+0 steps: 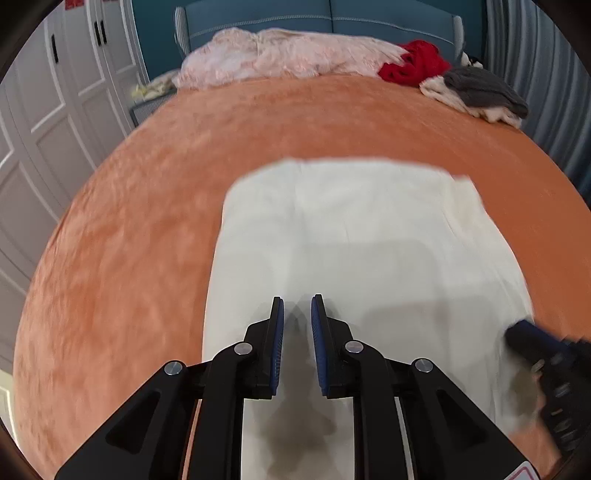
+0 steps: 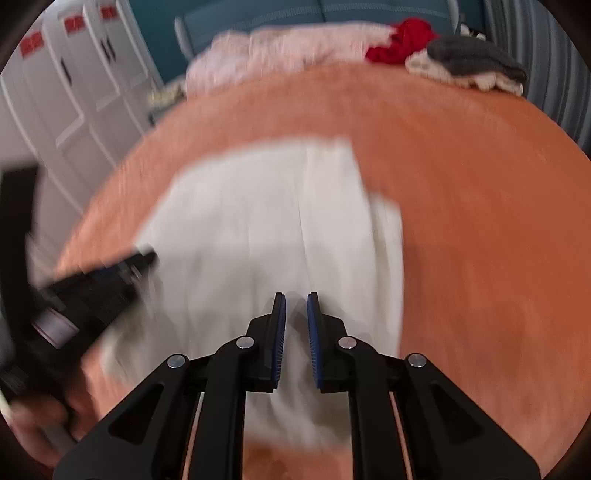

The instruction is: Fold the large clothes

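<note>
White cloth, folded into a long rectangle — that's the garment (image 1: 354,236), and we see it lying flat on the orange bedspread (image 1: 140,229), running from the near edge of the bed away toward the middle. Both wrist views are smeared with blur, the right one worse.

We see the left gripper (image 1: 297,306) over the near end of the garment, blue-padded fingers (image 1: 279,332) a narrow gap apart with nothing between them; its shadow falls on the cloth below. The right gripper (image 2: 296,304) is the same — jaws slightly parted, gripping nothing, above the near right part of the cloth. In the left wrist view the right gripper shows as a dark blur at the garment's right edge; we can't tell if it touches the fabric.

Farther out, at the head of the bed: a pale pink crumpled quilt (image 1: 280,55), a red garment (image 1: 413,62) just beside it, then a grey piece (image 1: 480,86) on top of a cream one (image 1: 495,110) near the right corner. Behind them a blue headboard (image 1: 332,18). White panelled wardrobe doors (image 1: 55,110) stand left of the bed.
</note>
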### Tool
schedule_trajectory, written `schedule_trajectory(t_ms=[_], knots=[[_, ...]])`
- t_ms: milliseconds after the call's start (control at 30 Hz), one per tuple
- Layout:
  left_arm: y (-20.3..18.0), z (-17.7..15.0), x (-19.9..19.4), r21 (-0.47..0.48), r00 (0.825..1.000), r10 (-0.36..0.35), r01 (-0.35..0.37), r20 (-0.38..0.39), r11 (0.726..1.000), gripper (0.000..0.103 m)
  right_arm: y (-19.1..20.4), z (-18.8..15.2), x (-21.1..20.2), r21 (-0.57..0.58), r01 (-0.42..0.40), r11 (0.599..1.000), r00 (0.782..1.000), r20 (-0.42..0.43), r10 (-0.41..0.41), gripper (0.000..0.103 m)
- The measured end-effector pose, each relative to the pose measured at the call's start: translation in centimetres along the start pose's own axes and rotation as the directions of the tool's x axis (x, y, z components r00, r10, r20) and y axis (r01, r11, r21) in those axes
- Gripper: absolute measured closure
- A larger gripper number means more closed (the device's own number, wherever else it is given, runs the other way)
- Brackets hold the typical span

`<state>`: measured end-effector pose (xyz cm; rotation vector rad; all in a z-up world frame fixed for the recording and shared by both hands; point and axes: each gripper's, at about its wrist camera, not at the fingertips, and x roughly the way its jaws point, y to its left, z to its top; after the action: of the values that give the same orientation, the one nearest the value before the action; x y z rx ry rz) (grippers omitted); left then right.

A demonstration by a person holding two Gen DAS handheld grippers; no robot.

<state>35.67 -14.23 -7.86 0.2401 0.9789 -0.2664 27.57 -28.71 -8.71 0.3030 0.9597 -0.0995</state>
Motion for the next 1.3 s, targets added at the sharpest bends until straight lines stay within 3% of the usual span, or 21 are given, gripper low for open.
schedule_trajectory(t_ms=[67, 167, 267, 367, 433, 500, 567, 600, 633, 667, 733, 800, 1000, 1300], knots=[[-0.2, -2.2, -0.9, 0.005, 1.0, -0.009, 0.009, -0.028, 1.0, 0.087, 0.2, -3.0, 0.4, -0.052, 0.037, 0.998, 0.998, -0.047, -0.04, 0.095], [-1.1, -5.1, -2.4, 0.063, 0.999, 0.038, -0.036, -0.024, 0.997, 0.087, 1.3, -6.3, -1.2, -0.115, 0.128, 0.985, 0.989, -0.054, -0.135, 0.094], [-1.1, -7.5, -4.1, 0.053, 0.999, 0.02, -0.018, -0.041, 0.998, 0.087, 1.6, -7.8, -3.1, -0.08, 0.13, 0.988, 0.988, -0.075, -0.136, 0.093], [-0.5, -9.5, -5.5, 0.014, 0.997, -0.014, 0.016, -0.081, 1.0, 0.087, 2.0, -9.5, -6.3, -0.046, 0.125, 0.991, 0.991, -0.045, -0.127, 0.093], [-0.3, -10.7, -6.7, -0.009, 0.996, -0.025, 0.024, -0.08, 1.0, 0.087, 2.2, -10.0, -8.1, -0.038, 0.128, 0.991, 0.992, -0.018, -0.128, 0.083], [-0.1, -12.0, -8.3, -0.028, 0.997, -0.029, 0.027, -0.067, 0.999, 0.087, 2.6, -10.7, -10.0, -0.031, 0.129, 0.991, 0.991, 0.017, -0.129, 0.056], [-0.1, -13.1, -9.8, -0.029, 0.998, -0.032, 0.03, -0.057, 0.999, 0.086, 3.3, -11.5, -11.9, -0.032, 0.132, 0.991, 0.99, 0.054, -0.13, 0.054], [-0.3, -13.6, -10.4, -0.029, 0.998, -0.031, 0.029, -0.055, 0.999, 0.084, 3.6, -11.9, -12.5, -0.04, 0.132, 0.991, 0.99, 0.065, -0.129, 0.052], [-0.4, -14.0, -11.0, -0.031, 0.998, -0.032, 0.03, -0.05, 0.999, 0.076, 4.0, -12.2, -13.1, -0.046, 0.133, 0.99, 0.989, 0.073, -0.129, 0.048], [-0.4, -14.8, -12.0, -0.04, 0.999, -0.032, 0.031, -0.032, 0.999, 0.062, 4.5, -12.8, -13.8, -0.053, 0.141, 0.989, 0.987, 0.085, -0.136, 0.04], [-0.3, -15.7, -13.3, -0.06, 1.0, -0.022, 0.022, -0.005, 0.998, 0.043, 4.8, -13.5, -14.9, -0.062, 0.145, 0.988, 0.984, 0.11, -0.137, 0.035], [-0.3, -17.0, -15.0, -0.079, 1.0, -0.017, 0.018, 0.023, 0.997, 0.038, 5.4, -14.7, -16.2, -0.069, 0.152, 0.986, 0.981, 0.133, -0.142, 0.027], [-0.2, -19.5, -17.6, -0.09, 0.999, -0.023, 0.025, 0.028, 0.996, 0.037, 5.3, -17.2, -18.6, -0.01, 0.156, 0.988, 0.976, 0.156, -0.153, 0.02], [-0.8, -22.5, -20.0, -0.096, 1.0, -0.002, 0.004, 0.03, 0.995, 0.037, 5.7, -21.0, -21.5, -0.045, 0.171, 0.984, 0.967, 0.202, -0.158, 0.02]])
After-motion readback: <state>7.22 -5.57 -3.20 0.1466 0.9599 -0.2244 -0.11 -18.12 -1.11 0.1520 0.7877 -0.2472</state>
